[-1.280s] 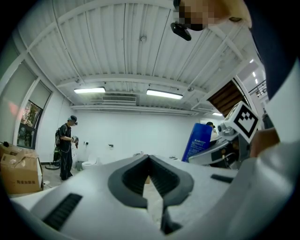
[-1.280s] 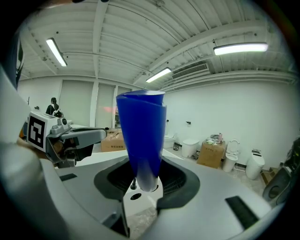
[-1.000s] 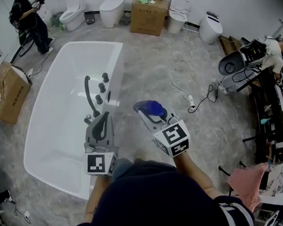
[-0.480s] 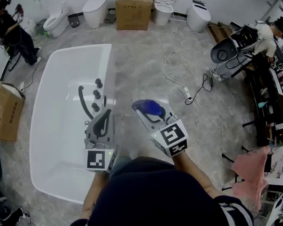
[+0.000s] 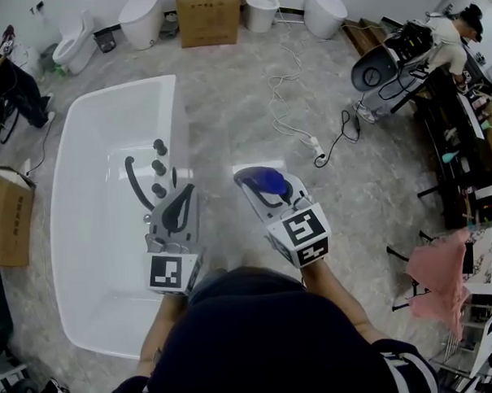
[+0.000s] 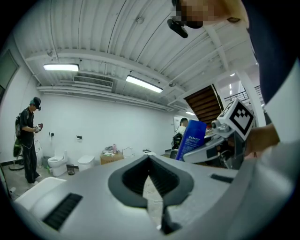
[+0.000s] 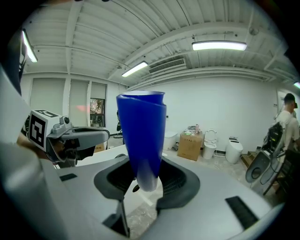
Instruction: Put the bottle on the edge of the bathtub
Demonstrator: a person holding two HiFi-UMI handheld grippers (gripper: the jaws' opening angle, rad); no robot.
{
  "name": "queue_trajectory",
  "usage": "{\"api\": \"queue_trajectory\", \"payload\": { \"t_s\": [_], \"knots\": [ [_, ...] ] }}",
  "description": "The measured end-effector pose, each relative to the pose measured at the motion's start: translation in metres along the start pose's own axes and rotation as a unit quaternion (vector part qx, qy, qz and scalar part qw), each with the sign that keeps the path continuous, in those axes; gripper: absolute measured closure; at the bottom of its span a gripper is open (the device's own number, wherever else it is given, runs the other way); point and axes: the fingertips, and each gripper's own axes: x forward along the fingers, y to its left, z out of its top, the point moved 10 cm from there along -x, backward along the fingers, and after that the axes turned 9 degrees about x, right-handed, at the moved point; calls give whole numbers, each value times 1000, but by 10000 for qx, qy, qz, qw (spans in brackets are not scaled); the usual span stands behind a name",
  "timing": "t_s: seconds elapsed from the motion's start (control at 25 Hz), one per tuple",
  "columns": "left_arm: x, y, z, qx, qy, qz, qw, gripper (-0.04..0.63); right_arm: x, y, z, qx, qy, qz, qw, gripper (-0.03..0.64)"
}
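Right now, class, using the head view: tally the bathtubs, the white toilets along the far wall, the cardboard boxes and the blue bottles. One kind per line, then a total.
Bathtub: 1
White toilets: 4
Cardboard boxes: 2
Blue bottle: 1
Total: 8

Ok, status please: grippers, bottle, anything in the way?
Left gripper shut, empty. Right gripper shut on blue bottle, not yet on bathtub edge. Tap knobs occupy nearest rim.
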Motion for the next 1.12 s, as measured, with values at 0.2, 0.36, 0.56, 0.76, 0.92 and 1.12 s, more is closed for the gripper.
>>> {"api": "queue_trajectory", "payload": {
  "t_s": [0.2,0.36,0.56,0.76,0.92,1.12],
  "knots": [
    [5,2,2,3,10,-50,10000,595,4,-3,5,4,22,3,10000,456],
    [3,8,3,11,75,136,9999,595,16,-1,10,-90,81,241,9996,456],
    [-18,11,6,42,90,627,9980,595,33,10,15,-265,171,809,9962,456],
    [-49,15,3,79,323,1405,9895,595,58,30,22,-587,264,1540,9860,456],
    [-83,24,-1,140,674,2186,9734,595,83,59,27,-826,338,2246,9704,456],
    [-128,25,-3,133,928,3031,9483,595,107,104,26,-1135,472,3117,9422,456]
  ]
}}
